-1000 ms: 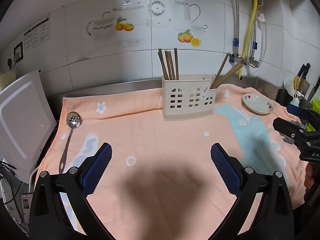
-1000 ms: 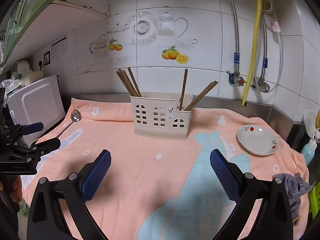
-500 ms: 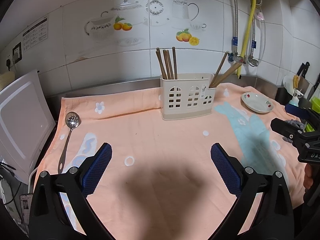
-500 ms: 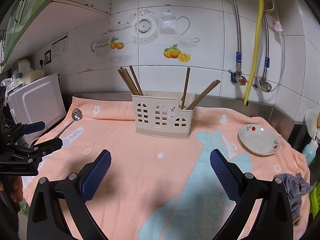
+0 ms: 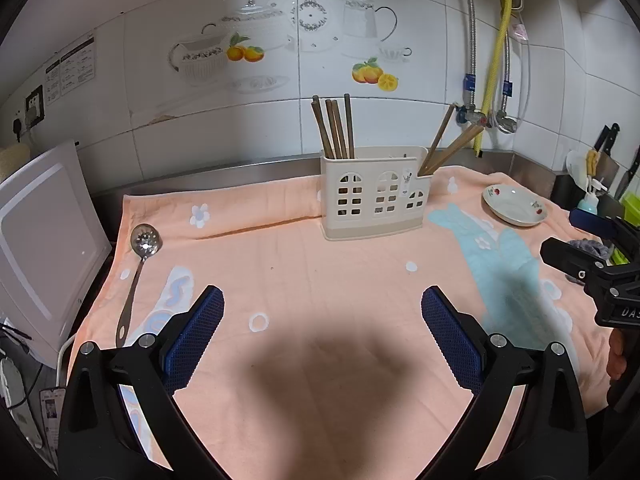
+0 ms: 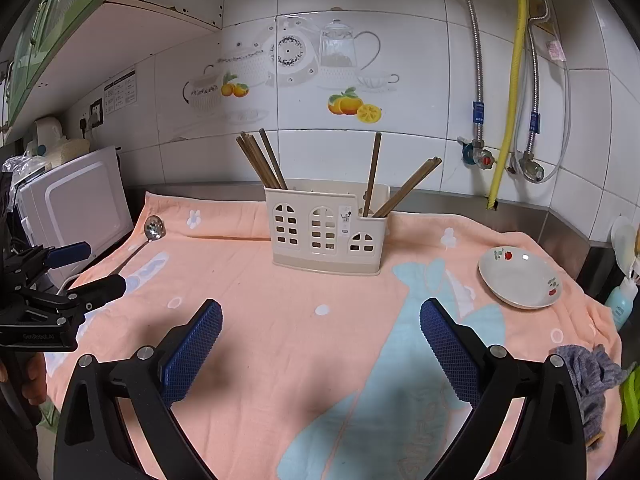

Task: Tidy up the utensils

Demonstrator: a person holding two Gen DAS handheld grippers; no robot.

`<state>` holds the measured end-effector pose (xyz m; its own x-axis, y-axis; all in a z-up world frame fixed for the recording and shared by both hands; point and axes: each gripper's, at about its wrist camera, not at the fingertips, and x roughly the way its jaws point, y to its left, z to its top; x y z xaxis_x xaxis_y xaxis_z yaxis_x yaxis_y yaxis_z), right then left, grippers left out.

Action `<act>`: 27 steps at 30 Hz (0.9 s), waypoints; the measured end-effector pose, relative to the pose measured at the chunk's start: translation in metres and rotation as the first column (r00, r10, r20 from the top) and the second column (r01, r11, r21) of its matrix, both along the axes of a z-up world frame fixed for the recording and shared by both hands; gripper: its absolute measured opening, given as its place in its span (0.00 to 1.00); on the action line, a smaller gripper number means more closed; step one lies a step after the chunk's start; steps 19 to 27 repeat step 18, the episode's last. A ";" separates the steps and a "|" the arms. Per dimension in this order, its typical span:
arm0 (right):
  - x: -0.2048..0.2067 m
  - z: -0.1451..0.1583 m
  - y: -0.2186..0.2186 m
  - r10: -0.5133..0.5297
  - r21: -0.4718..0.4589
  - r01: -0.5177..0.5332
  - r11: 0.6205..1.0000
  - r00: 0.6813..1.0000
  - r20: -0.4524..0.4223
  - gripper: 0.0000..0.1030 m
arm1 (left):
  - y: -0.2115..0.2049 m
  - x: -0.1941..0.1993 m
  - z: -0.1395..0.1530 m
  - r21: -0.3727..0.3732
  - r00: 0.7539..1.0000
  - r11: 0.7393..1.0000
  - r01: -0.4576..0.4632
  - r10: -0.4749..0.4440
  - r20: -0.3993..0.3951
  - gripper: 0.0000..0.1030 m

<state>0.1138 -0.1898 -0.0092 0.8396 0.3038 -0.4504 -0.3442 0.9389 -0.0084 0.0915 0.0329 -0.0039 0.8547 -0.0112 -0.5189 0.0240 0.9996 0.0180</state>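
Observation:
A cream utensil holder stands at the back of the peach towel and holds brown chopsticks in its left and right compartments. It also shows in the right wrist view. A slotted metal spoon lies on the towel's left edge, also seen far left in the right wrist view. My left gripper is open and empty above the towel's front. My right gripper is open and empty, nearer the right side.
A small white plate with red fruit print lies at the right. A grey cloth sits at the front right corner. A white appliance stands left of the towel. Pipes and valves run down the tiled wall.
Both views shift slightly; the holder sits a little lower and further left in the frames. Both grippers stay open and empty.

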 end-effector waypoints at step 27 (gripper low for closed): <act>0.001 -0.005 0.000 0.004 0.002 -0.004 1.000 1.000 -0.012 0.93 | 0.007 0.002 -0.005 -0.013 1.000 1.000 -0.017 0.017 -0.018 0.95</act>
